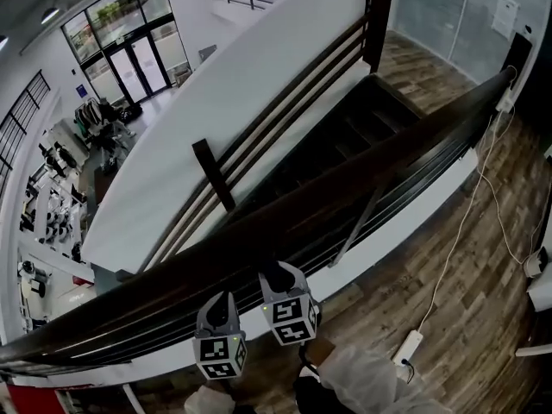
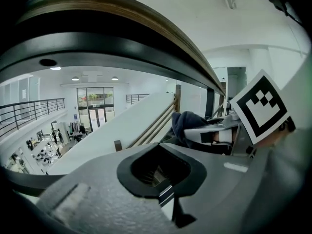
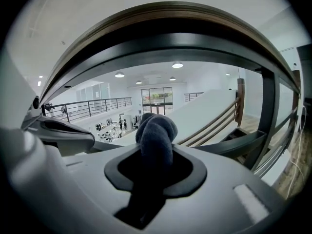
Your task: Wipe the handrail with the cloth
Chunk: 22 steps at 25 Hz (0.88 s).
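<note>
Handrail (image 3: 161, 18): dark wood, running from near left to far right above the stairwell.
Right hand-held gripper (image 3: 155, 174): jaws clamped on the cloth (image 3: 156, 133), a dark bunched wad held just below the handrail's near side.
Left hand-held gripper (image 2: 161, 172): jaws closed together with nothing between them, just left of the right one.

Head view: daylight from the glass doors (image 1: 129, 54) washes out the white wall (image 1: 224, 102); the handrail (image 1: 302, 214) reads near black. Strong fisheye bending at the edges. Both gripper views: round black vignette, glaring ceiling lights (image 3: 177, 65), and the cloth (image 3: 156, 135) near the lens is soft.
</note>
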Tool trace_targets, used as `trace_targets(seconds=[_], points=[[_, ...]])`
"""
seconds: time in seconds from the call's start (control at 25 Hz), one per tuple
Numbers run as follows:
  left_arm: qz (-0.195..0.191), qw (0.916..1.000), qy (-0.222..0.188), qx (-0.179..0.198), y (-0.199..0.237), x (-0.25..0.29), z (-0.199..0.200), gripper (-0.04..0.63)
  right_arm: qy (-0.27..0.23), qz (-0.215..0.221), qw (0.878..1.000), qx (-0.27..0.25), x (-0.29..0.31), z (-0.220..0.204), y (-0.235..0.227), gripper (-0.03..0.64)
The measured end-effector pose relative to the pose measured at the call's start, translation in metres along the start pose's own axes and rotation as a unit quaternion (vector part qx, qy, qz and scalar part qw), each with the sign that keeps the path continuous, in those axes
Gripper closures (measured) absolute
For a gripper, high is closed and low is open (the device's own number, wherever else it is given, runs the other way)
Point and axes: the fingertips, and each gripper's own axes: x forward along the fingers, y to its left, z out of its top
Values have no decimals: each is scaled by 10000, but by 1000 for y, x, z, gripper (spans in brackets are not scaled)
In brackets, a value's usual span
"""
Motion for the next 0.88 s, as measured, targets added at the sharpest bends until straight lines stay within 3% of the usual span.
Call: trace_targets(seconds=[0.2, 0.52, 0.68, 0.88], points=[[-356, 9993, -45, -35, -47, 31, 13, 594, 8, -267, 9996, -75, -10, -1, -68, 517], [-951, 9951, -266, -25, -123, 77, 34, 594, 27, -945, 9904, -1004, -26, 0, -170, 517], [-1116, 9935, -202, -18, -144, 81, 34, 592, 153, -1215, 9892, -807, -31, -6, -214, 517], [-1163, 9932, 4, 84, -144, 72, 29, 594, 162, -1475, 9864, -704, -31, -6, -236, 517]])
